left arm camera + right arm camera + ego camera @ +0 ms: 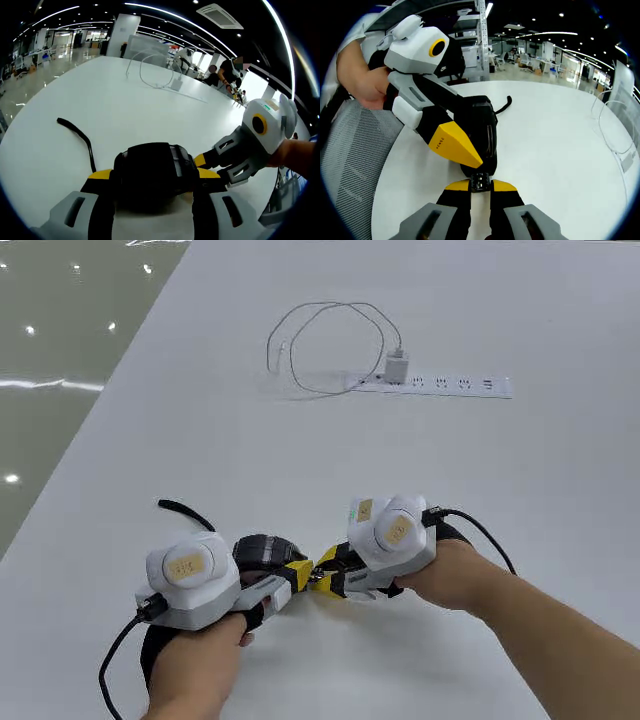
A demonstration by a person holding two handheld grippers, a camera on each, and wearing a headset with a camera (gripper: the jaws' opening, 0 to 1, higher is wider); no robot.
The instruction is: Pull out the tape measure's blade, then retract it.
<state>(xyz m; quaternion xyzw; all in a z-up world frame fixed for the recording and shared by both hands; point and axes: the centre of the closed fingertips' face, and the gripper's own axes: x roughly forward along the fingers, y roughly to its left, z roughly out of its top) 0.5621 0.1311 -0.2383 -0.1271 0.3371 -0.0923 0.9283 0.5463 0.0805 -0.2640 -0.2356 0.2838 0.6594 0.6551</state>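
Tape measure clamped in left claw.

Head view looks down; gripper views meet head-on at the tape measure.

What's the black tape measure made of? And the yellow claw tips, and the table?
The tape measure looks like matte black plastic, maybe rubbery: dull, ribbed sides. The yellow claw tips look like smooth hard plastic, slightly shiny. The table is smooth, white, faintly glossy, probably laminate, though I can't be sure.
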